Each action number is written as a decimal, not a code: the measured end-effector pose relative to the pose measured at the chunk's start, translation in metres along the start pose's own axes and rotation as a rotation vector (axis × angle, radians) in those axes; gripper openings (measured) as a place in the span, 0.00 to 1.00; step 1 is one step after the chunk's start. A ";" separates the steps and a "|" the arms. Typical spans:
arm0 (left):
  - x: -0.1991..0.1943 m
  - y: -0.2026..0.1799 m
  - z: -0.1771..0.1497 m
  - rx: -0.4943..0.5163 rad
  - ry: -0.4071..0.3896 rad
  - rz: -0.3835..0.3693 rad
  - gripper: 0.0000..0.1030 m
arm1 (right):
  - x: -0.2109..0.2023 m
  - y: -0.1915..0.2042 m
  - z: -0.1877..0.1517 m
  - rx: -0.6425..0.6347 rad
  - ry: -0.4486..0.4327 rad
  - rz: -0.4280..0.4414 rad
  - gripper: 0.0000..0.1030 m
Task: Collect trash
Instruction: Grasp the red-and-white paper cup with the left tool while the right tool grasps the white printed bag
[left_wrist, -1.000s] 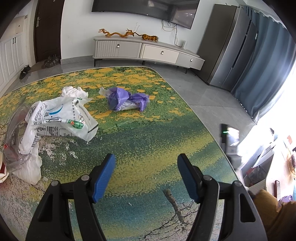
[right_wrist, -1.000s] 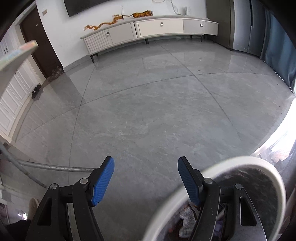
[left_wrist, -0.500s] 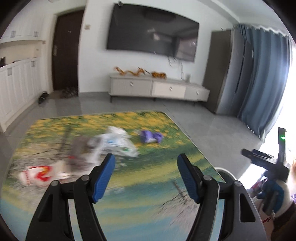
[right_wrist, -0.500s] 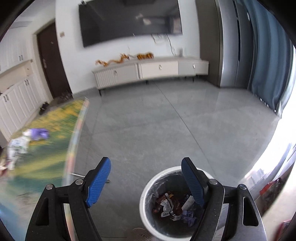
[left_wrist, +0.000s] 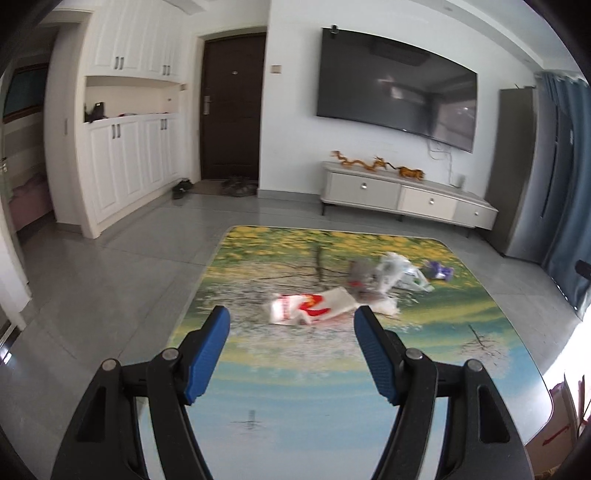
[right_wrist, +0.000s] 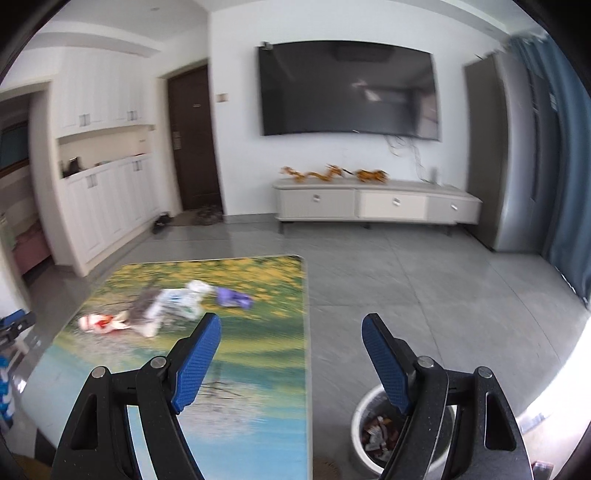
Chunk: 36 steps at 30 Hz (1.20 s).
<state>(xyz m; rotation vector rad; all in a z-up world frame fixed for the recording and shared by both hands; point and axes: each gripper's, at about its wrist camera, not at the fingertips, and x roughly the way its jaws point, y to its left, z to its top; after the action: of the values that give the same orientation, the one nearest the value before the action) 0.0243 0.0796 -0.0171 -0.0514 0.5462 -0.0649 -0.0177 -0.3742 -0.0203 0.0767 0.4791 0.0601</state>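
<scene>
Several pieces of trash lie mid-table: a red-and-white wrapper (left_wrist: 312, 306), a grey and white plastic bag bundle (left_wrist: 384, 275) and a crumpled purple bag (left_wrist: 439, 272). They also show in the right wrist view: the wrapper (right_wrist: 99, 322), the bundle (right_wrist: 170, 301), the purple bag (right_wrist: 232, 297). A white trash bin (right_wrist: 373, 432) with scraps inside stands on the floor right of the table. My left gripper (left_wrist: 291, 349) is open and empty, above the table's near part. My right gripper (right_wrist: 291, 358) is open and empty, above the table's right edge.
The table (left_wrist: 332, 387) has a printed landscape top. Grey tile floor (right_wrist: 424, 288) surrounds it. A white TV cabinet (left_wrist: 406, 201) stands at the far wall under a wall TV. White cupboards (left_wrist: 122, 162) and a dark door are at the left.
Both grippers have risen and tilted up from the table and floor to a wide view of the room. The trash now lies farther ahead. Both stay open.
</scene>
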 end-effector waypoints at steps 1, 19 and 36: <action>-0.001 0.004 0.001 -0.007 0.003 -0.005 0.66 | -0.001 0.005 0.001 -0.013 0.000 0.012 0.75; 0.077 -0.006 -0.002 0.064 0.189 -0.111 0.66 | 0.077 0.062 -0.015 -0.121 0.158 0.187 0.65; 0.188 -0.070 -0.010 0.806 0.283 -0.148 0.70 | 0.240 0.154 -0.011 -0.398 0.337 0.325 0.63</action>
<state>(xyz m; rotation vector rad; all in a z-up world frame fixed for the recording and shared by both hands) 0.1762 -0.0046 -0.1186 0.7132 0.7643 -0.4370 0.1837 -0.2021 -0.1263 -0.2515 0.7790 0.4909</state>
